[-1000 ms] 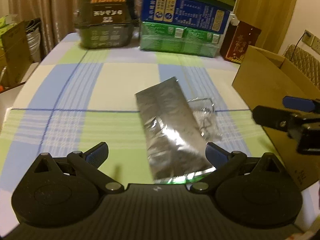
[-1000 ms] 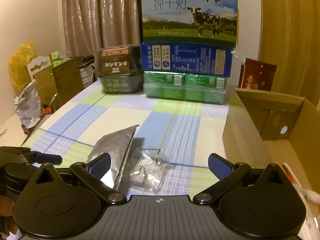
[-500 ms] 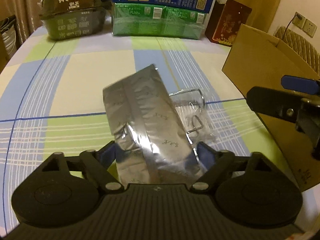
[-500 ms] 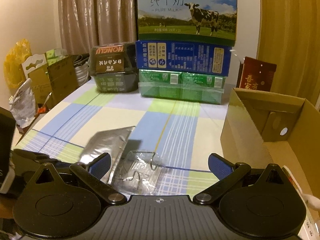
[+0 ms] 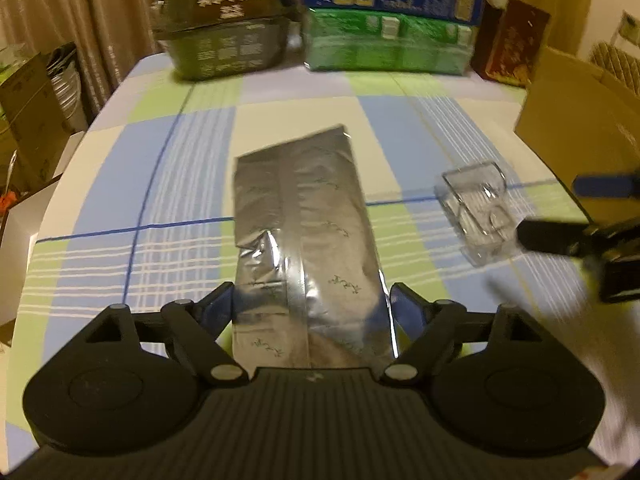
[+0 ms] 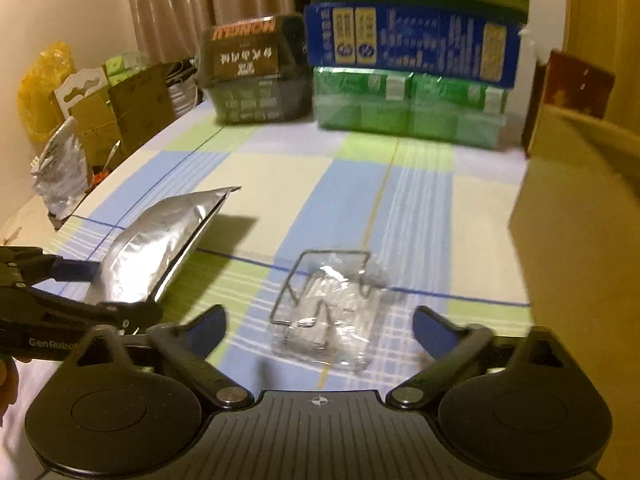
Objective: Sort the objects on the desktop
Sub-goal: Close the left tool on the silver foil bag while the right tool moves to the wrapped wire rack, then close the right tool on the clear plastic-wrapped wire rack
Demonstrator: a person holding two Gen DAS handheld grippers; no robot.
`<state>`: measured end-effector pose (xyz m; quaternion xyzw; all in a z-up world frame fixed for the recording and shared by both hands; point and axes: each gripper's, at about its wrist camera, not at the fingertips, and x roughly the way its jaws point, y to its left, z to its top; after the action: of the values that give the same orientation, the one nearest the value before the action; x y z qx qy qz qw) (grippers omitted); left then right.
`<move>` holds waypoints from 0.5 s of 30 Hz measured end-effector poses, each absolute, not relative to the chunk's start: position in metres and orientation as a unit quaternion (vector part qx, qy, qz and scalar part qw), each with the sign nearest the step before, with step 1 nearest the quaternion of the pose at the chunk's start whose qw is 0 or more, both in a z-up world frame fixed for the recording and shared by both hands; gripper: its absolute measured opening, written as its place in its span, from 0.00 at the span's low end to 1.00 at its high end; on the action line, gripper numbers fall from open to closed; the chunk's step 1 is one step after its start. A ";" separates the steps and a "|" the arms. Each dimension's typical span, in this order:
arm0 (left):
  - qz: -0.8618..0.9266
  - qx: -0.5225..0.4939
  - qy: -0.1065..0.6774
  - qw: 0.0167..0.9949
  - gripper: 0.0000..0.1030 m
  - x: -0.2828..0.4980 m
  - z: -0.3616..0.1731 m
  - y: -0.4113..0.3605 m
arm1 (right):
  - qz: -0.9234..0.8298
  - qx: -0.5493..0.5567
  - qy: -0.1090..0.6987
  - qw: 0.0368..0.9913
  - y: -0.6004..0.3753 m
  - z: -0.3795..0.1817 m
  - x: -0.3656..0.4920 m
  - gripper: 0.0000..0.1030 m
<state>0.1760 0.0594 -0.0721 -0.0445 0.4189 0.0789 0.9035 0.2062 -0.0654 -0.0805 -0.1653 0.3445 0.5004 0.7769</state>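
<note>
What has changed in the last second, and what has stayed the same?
The left gripper closed on the foil pouch and lifted it off the table. The right gripper stayed open behind the clear packet, which still lies there.

The left gripper point(image 5: 311, 312) was matte black, with a ribbed central housing flanked by two round discs, silver pivot screws and blue finger pads point(image 5: 402, 312). The right gripper point(image 6: 319, 326) matched it, bearing a small white crosshair mark on its housing. White "GenRobot" lettering showed along the left gripper's side.
</note>
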 end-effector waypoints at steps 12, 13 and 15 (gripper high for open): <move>0.091 -0.061 0.408 0.906 0.79 0.189 -0.075 0.068 | 0.500 -0.207 0.337 0.770 -0.042 -0.101 0.200 0.31; 0.091 -0.063 0.409 0.906 0.79 0.189 -0.076 0.068 | 0.499 -0.210 0.335 0.771 -0.043 -0.101 0.198 0.30; 0.090 -0.067 0.409 0.905 0.77 0.189 -0.076 0.068 | 0.499 -0.205 0.340 0.771 -0.047 -0.098 0.197 0.28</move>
<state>0.1892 0.0684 -0.0763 -0.0670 0.4095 0.0904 0.9054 0.1972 -0.0471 -0.0984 -0.2046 0.3395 0.4986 0.7709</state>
